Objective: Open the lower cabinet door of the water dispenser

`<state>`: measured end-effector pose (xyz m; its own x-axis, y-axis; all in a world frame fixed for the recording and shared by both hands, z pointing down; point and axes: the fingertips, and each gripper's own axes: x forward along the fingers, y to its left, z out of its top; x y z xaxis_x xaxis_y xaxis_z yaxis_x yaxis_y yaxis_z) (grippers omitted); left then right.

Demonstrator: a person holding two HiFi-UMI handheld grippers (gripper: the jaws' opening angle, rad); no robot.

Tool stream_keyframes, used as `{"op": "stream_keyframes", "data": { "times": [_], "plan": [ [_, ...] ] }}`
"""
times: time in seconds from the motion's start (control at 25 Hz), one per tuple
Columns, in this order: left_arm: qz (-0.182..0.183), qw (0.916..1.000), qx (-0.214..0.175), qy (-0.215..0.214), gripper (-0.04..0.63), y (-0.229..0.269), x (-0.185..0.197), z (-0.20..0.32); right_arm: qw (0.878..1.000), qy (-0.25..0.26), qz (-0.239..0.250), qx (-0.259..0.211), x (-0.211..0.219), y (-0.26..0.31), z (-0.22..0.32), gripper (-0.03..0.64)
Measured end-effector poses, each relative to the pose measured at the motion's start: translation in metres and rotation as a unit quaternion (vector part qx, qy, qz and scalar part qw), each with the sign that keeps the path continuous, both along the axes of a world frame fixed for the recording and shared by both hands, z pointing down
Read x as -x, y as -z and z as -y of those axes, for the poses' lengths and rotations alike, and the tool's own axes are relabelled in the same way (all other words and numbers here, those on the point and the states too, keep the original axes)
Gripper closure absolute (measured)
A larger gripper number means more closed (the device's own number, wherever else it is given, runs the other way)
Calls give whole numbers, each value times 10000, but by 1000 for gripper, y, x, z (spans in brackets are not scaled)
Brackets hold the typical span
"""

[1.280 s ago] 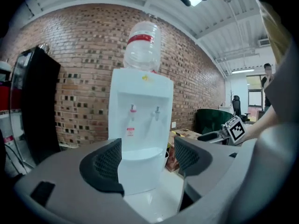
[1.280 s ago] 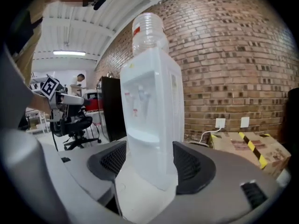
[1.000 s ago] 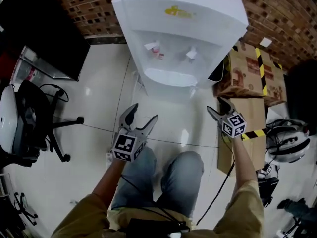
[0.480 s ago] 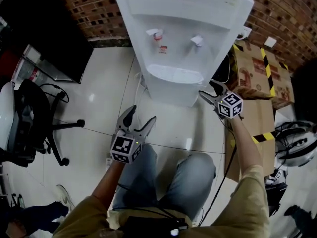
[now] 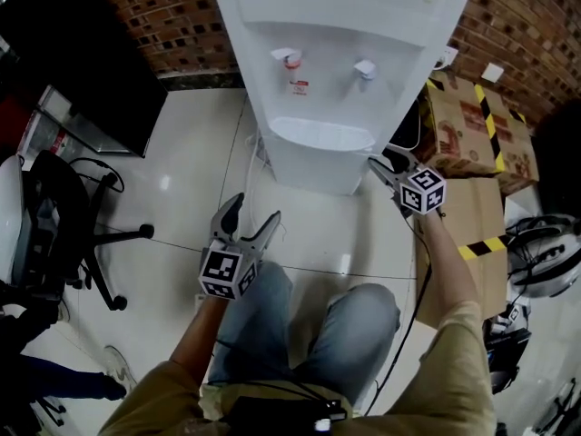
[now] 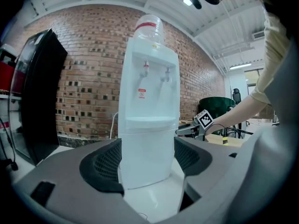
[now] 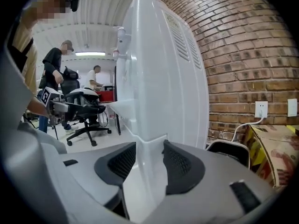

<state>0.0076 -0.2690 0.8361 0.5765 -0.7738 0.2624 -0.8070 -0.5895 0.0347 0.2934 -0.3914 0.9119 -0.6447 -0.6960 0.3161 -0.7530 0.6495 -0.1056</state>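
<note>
Hidden: From the head view I saw almost nothing of the lower cabinet door (image 6: 145, 157). The drip tray (image 5: 322, 136) overhung it, and the top of the water dispenser (image 5: 336, 62) ran off frame. I could make out no handle.
Around: A brick wall (image 5: 172, 16) stood behind. Cardboard boxes (image 5: 472, 125) taped yellow and black sat just beside the dispenser's right flank. An office chair (image 5: 54, 225) stood well off to the left on the white floor (image 5: 182, 171).
Right tool (image 5: 386, 163): It sat at the door's right front edge. Its jaws had just been closing, and the pads clamped that white edge.
Left tool (image 5: 253, 209): Its jaws stood wide apart, holding nothing, above the floor and well apart from the door.
Door: It looked flush with the cabinet, at the dispenser's foot.
</note>
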Motion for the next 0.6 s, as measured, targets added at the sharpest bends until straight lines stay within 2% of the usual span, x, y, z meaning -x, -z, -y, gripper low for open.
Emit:
{"op": "stream_keyframes", "data": {
  "times": [0.2, 0.36, 0.6],
  "plan": [
    [-90, 9999, 22, -60, 245, -5, -2, 0, 9996, 220, -139, 101, 3, 0, -16, 442],
    [-144, 9999, 57, -31, 245, -10, 1, 1, 9969, 696, -331, 133, 10, 0, -42, 449],
    [-137, 9999, 68, 43, 245, -15, 14, 5, 9889, 1444, -260, 222, 25, -2, -72, 445]
  ]
}}
